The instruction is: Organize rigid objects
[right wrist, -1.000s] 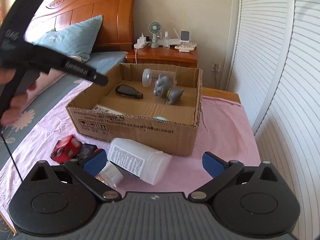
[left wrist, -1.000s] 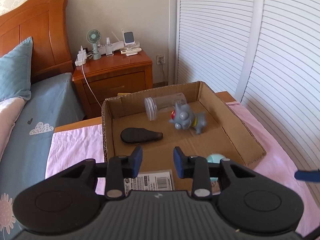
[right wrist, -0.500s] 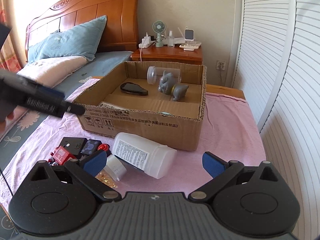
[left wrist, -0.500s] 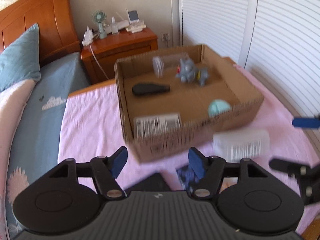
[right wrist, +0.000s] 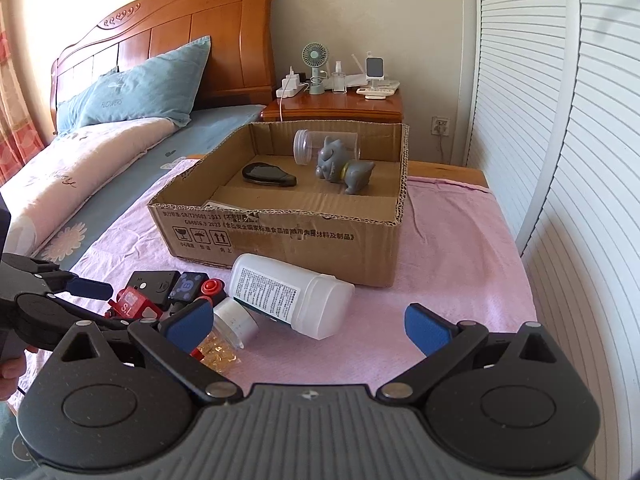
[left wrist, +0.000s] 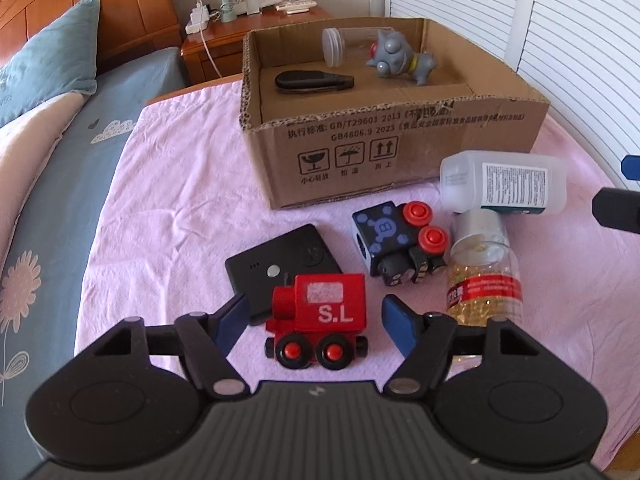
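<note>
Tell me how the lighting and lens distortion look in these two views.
Left wrist: sharp, bright daylight, the cardboard box bowed by fisheye. Right wrist: warm glare at the left edge behind the headboard, and the louvred doors curve strongly.

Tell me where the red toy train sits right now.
In the left wrist view the red toy train stands on the pink cloth between the left gripper's open fingers, overlapping the black flat device, in front of the cardboard box.

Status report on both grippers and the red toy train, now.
Left hand-held gripper open, straddling red toy train, no contact. Right hand-held gripper open, empty. Black case touches train's rear.
</note>
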Motion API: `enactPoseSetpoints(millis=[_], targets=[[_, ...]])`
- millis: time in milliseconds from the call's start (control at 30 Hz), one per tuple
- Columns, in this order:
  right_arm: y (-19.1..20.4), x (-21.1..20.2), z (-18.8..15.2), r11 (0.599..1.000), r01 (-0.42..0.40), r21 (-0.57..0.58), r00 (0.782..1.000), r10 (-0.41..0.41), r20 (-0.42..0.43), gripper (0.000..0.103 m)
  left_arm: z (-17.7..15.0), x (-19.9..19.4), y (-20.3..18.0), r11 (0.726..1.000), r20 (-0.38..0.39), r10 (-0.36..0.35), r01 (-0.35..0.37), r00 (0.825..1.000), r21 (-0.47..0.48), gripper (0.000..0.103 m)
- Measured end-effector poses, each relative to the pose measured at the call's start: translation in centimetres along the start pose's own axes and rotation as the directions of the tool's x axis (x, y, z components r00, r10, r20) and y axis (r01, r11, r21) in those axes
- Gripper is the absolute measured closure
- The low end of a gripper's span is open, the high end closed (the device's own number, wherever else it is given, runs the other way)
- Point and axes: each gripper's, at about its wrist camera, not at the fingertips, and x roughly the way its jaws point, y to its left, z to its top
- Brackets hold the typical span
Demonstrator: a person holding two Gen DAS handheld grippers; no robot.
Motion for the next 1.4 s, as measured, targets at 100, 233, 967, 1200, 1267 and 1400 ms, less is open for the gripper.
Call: enactPoseSetpoints(millis=[100, 233, 967, 1200, 1267, 1400], targets=[[0.0, 0.1, -0.1, 1.0, 0.002, -0.001, 1.0, -0.002, -0.005, 0.0, 0.2, 0.7, -0.3, 1.0, -0.025, -0.004, 0.004, 1.0, 0.009, 0.052], [0.2, 0.0, -0.2, 1.0, 0.002, -0.014, 1.0, -0.002, -0.006, 0.0, 0.1, 0.6, -0.2, 1.0, -0.023, -0.006, 0.006, 1.0, 0.008, 0.053], [-0.1, 0.1, -1.0, 1.0, -0.013, -0.008, 1.0, 0.013, -0.025, 0.0, 13.9, 0.5, -0.6, 0.996, 0.055, -0.068, 0.064, 0.996, 0.07, 0.053], [-0.7, -0.3, -1.4, 1.0, 0.006, 0.005, 1.0, -0.006, -0.029, 0.0, 16.2, 6.0, -0.9, 0.999, 0.017, 0.007, -0.008, 1.0, 0.046, 0.053], [-0.8, -0.4, -1.5, 1.0, 0.012, 0.007, 0.999, -0.012, -0.032, 0.0, 16.4, 6.6, -0.7, 0.999, 0.016, 0.003, -0.003, 1.0, 0.033, 0.053], [-0.8, -0.7, -1.5, 1.0, 0.012, 0.001, 0.999, -0.012, -0.032, 0.0, 16.3, 5.6, -0.3, 1.0, 0.051, 0.009, -0.009, 0.999, 0.002, 0.012]])
